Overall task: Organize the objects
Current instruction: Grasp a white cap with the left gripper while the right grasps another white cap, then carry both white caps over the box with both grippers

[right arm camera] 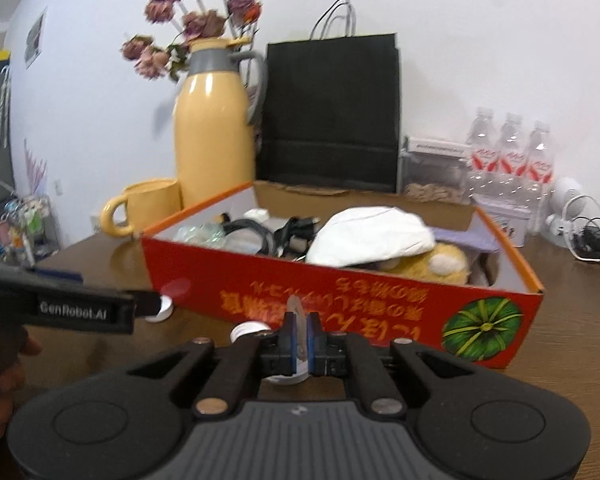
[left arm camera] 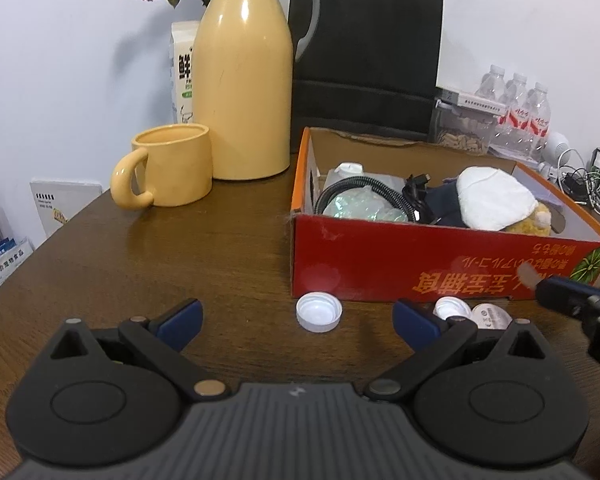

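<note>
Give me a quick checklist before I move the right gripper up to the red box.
1. Right gripper shut on the thin flat piece: ok.
2. Grip firm enough to carry it: cannot tell; only an edge sticks out.
3. Left gripper open and holding nothing: ok.
4. Red box open on top, with bare floor at its right end: ok.
5. Table in front of the box cleared: not ok; a white cap, a second cap and a round disc lie there.

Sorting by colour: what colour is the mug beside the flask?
Pale yellow, like the flask; the mug shows best in the left wrist view.
</note>
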Tool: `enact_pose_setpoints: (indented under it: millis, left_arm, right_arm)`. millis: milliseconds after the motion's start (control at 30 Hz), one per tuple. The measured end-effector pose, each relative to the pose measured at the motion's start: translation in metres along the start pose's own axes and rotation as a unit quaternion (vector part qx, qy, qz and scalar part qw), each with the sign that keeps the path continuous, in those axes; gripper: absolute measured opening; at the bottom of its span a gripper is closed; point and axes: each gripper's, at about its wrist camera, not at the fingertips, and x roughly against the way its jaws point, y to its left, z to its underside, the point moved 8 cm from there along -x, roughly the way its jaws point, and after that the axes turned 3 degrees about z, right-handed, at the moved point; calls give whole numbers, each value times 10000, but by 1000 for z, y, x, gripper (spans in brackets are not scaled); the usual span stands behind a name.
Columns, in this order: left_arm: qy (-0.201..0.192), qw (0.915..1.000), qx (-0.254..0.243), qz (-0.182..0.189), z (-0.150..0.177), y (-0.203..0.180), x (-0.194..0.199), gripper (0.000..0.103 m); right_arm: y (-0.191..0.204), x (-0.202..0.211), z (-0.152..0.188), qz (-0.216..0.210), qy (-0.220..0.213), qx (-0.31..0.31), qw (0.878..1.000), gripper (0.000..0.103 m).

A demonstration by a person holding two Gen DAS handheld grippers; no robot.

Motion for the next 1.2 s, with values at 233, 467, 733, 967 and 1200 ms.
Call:
enact_pose_setpoints:
  millis: [233,467,733,967,1200]
  left_arm:
    - [165,9998,11,-71,3,3,-9,103]
    - [367,9992,67,-123,1,9,-23,103]
    - [541,9985,47,-83,0,7,-35,86]
    - [435,9987,-255,-17,1,-3,-33,33]
    - [353,9992,-192,0,1,-2,-30,30]
  right_arm:
    - [-6,3,-3,95,-57,-68,9999,4]
    - [-12,7,-6,133,-148,-160,9997,4]
    - [-11,9,-7,122,-176,-147,9997,4]
    - [-9,8,-5,142,-151,-101,9997,4]
    - [-7,5,-2,152,-106,-60,9998,4]
